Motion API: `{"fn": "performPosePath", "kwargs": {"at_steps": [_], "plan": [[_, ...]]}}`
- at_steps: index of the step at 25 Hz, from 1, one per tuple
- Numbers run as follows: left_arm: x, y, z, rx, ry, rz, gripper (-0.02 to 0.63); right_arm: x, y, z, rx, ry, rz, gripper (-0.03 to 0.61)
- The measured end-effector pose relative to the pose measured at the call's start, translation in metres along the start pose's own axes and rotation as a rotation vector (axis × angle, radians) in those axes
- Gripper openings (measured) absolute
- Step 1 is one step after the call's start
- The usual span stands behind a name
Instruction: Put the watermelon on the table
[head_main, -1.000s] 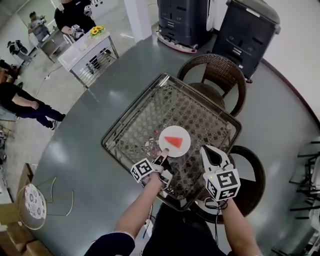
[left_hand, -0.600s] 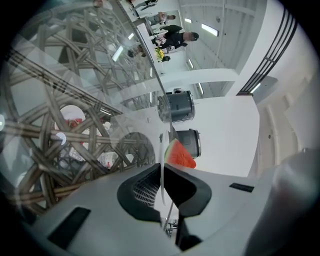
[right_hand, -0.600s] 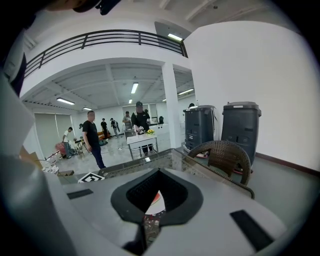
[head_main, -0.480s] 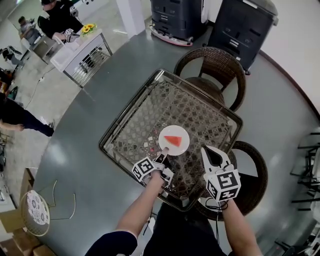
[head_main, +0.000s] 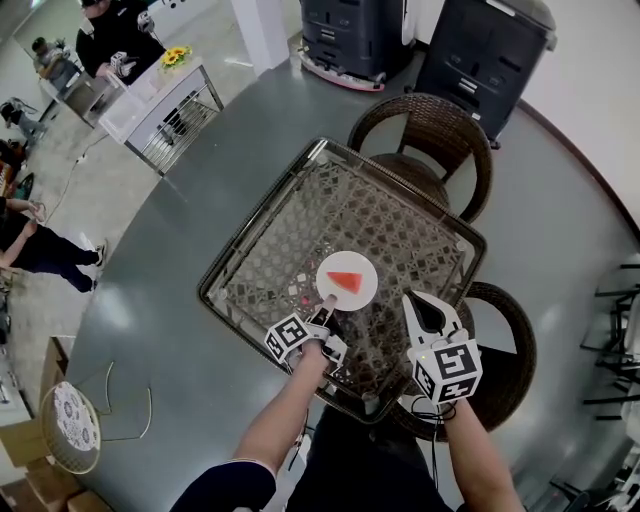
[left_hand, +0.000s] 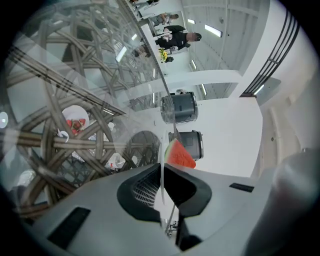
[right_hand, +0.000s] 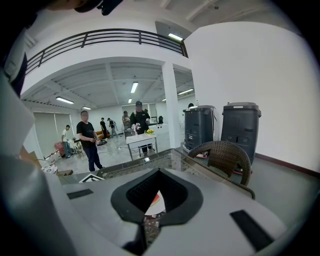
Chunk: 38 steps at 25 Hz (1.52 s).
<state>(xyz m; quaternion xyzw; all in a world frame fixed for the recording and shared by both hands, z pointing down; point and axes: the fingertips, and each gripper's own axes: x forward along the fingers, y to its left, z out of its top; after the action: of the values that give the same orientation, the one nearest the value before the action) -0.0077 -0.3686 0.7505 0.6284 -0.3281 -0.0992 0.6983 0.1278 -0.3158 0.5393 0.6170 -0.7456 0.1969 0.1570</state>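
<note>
A red watermelon wedge lies on a small white plate over the glass top of the wicker table. My left gripper is shut on the plate's near rim. In the left gripper view the plate runs edge-on between the jaws of that gripper, with the wedge just past them. I cannot tell whether the plate touches the glass. My right gripper hovers to the right of the plate by the table's near edge, shut and holding nothing.
Two dark wicker chairs stand by the table, one at the far side and one at the near right. Two large dark bins stand beyond. A white side table with flowers and several people are at the far left.
The plate stays in my left gripper and looks slightly lower over the glass. The right gripper has kept still.
</note>
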Motion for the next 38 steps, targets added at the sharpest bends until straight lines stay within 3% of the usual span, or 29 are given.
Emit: {"fn": "performPosePath", "kwargs": {"at_steps": [13, 24, 28, 34, 38], "plan": [[-0.001, 0.003, 0.001, 0.012, 0.000, 0.112, 0.012, -0.001, -0.002, 0.005, 0.011, -0.006, -0.004, 0.002], [0.002, 0.012, -0.003, 0.076, 0.018, 0.304, 0.026, -0.003, -0.008, 0.008, 0.021, -0.019, -0.005, 0.002], [0.002, 0.010, -0.001, 0.166, 0.022, 0.370, 0.041, -0.006, -0.010, 0.010, 0.022, -0.024, -0.007, 0.002], [0.001, 0.006, 0.000, 0.415, 0.047, 0.482, 0.081, -0.012, -0.015, 0.009, 0.027, -0.030, -0.015, 0.002], [0.000, 0.005, 0.000, 0.513, 0.067, 0.521, 0.096, -0.015, -0.013, 0.005, 0.030, -0.028, -0.015, 0.002]]}}
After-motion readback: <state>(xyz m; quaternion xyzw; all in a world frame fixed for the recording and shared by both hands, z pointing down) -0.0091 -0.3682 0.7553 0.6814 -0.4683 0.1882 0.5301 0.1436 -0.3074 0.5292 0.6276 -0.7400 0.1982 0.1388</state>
